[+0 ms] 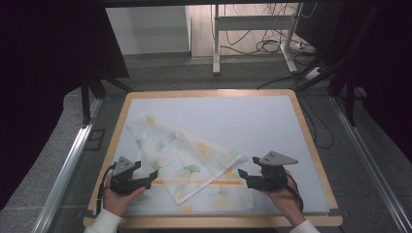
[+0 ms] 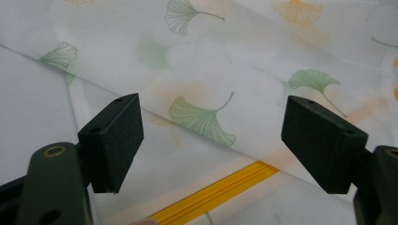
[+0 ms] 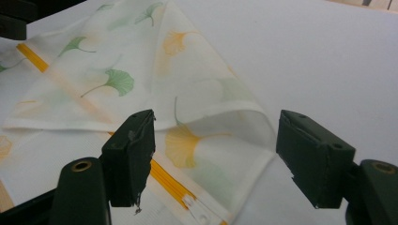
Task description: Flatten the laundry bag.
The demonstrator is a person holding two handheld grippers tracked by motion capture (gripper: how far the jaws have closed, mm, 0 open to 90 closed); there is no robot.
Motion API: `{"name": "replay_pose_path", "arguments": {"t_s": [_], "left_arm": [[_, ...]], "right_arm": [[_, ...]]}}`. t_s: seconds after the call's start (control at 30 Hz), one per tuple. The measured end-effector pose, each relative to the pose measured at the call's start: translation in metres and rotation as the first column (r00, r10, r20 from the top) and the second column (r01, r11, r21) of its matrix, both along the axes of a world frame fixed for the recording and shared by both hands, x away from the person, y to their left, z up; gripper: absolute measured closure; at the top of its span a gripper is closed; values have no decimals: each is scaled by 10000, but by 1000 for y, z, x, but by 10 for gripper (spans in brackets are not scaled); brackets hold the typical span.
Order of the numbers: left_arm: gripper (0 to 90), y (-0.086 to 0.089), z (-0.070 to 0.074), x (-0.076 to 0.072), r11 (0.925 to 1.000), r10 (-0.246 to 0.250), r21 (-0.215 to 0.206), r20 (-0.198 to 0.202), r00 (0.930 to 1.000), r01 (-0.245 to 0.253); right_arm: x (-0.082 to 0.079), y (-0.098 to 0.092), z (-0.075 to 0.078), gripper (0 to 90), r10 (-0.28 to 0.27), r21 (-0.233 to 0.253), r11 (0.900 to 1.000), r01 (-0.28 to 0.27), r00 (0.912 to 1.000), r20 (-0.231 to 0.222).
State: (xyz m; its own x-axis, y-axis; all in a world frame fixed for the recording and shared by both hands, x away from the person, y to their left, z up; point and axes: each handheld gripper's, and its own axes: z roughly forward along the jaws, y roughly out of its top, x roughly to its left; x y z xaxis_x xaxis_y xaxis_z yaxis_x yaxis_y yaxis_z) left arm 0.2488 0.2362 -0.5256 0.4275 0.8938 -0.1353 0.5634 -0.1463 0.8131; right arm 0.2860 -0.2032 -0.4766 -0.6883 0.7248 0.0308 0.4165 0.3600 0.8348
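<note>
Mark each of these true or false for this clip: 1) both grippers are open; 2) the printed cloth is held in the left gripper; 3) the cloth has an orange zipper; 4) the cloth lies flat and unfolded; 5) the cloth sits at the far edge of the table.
1) True. The left gripper and the right gripper both have their jaws spread, with nothing between them.
2) False. The cloth lies on the table; the left gripper's jaws stand apart above it.
3) True. The zipper runs between the two grippers.
4) False. Part of the cloth is folded over itself on a slant.
5) False. It lies toward the near left part of the table, by the hands.
</note>
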Motion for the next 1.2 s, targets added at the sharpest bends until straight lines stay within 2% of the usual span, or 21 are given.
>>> {"name": "replay_pose_path", "arguments": {"t_s": [0.27,0.33,0.4,0.5,0.53,0.57,0.6,0.63,0.67,0.87,0.93,0.97,1.03,1.2], "left_arm": [[211,1,-1,-3,9997,126,187,-15,9999,-126],[210,2,-2,-3,9999,100,-16,-73,9999,-100],[210,2,-1,-4,9999,134,-36,-61,9999,-134],[211,3,-1,-5,9999,166,15,-49,9999,-166],[211,3,-1,-5,9999,166,15,-49,9999,-166],[211,3,-1,-4,9999,156,41,-49,9999,-155],[211,3,-2,-4,9998,155,78,-46,9999,-155],[212,3,-2,-4,9998,153,138,-43,9999,-153],[212,3,-2,-4,9998,132,178,-39,9999,-132],[214,3,-2,-5,9997,157,203,-31,9999,-157],[213,3,-2,-5,9995,145,265,8,9999,-145],[210,4,-2,-6,9999,3,118,85,10000,-4],[208,4,-1,-6,10000,-54,-2,96,9999,54],[206,5,-2,-6,10000,-66,40,88,9999,66]], "right_arm": [[3,17,4,301,457,131,9989,-455,9989,-103],[4,21,7,306,558,249,9982,-553,9983,-194],[4,26,11,315,721,409,9966,-710,9970,-270],[6,42,16,334,1124,388,9930,-1111,9931,-335],[6,42,16,334,1124,388,9930,-1111,9931,-335],[7,51,18,342,1326,415,9905,-1308,9902,-436],[7,51,18,342,1326,415,9905,-1308,9902,-436],[9,61,20,349,1520,446,9877,-1498,9871,-505],[9,61,20,349,1520,446,9877,-1498,9871,-505],[11,96,23,352,2131,464,9765,-2105,9752,-593],[10,100,23,352,2208,493,9747,-2180,9735,-602],[9,104,21,346,2350,446,9716,-2325,9699,-639],[8,105,22,346,2423,373,9700,-2403,9681,-644],[7,100,24,350,2353,437,9715,-2330,9702,-577]]}}
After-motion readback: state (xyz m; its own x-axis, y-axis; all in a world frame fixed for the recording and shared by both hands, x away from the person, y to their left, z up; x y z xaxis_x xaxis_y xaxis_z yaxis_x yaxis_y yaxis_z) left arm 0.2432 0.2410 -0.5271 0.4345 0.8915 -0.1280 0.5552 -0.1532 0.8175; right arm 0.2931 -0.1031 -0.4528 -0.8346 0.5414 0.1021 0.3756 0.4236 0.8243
